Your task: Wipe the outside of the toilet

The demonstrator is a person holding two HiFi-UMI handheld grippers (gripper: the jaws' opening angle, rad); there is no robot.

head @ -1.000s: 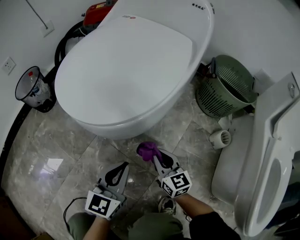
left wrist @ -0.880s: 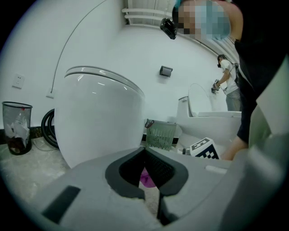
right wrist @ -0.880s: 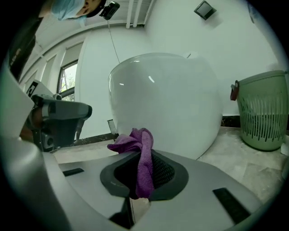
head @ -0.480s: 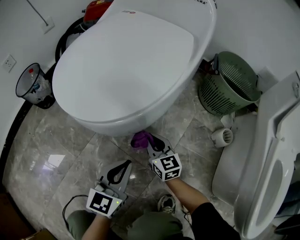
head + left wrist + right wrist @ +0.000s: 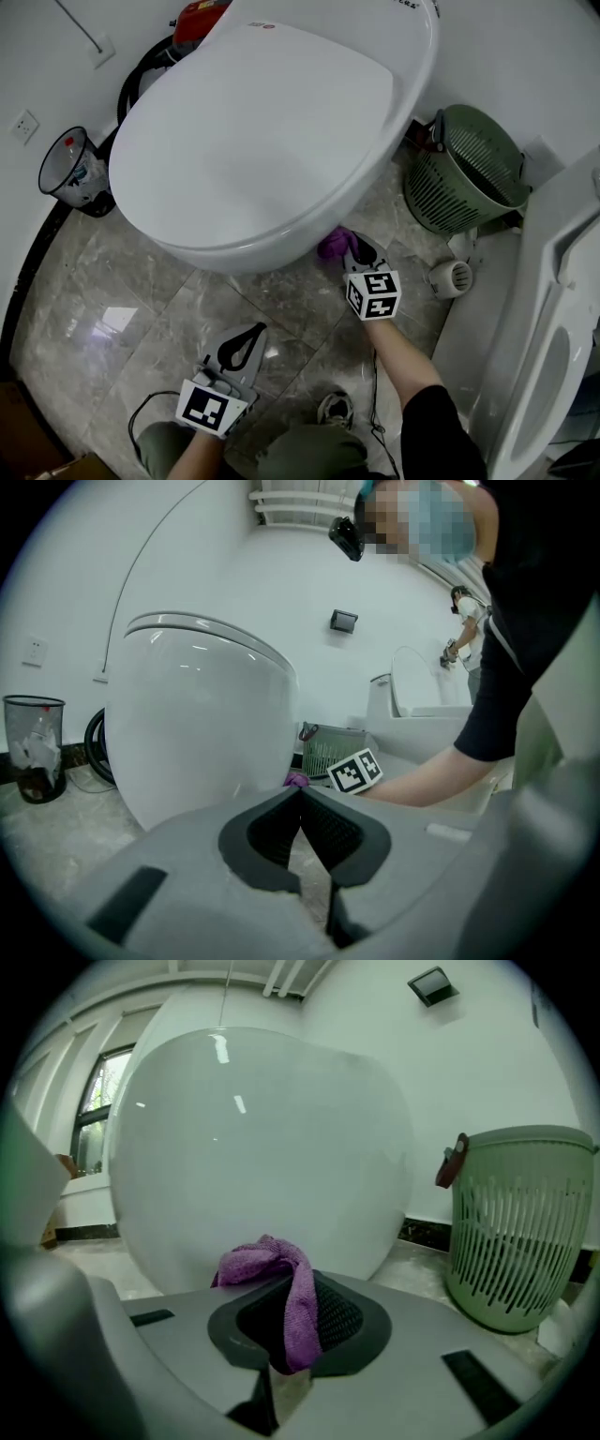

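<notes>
Right gripper (image 5: 349,247): jaws clamped on the purple cloth (image 5: 331,246), at the toilet (image 5: 262,131) bowl's lower side.
Left gripper (image 5: 251,330): jaws together, empty, over the floor (image 5: 112,281).

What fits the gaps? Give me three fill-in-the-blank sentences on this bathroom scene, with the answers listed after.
The right gripper is shut on a cloth of the colour ____.
The left gripper is shut, with ____ between its jaws.
Beside the toilet stands a slatted basket of the colour ____.
Missing words: purple; nothing; green.
</notes>
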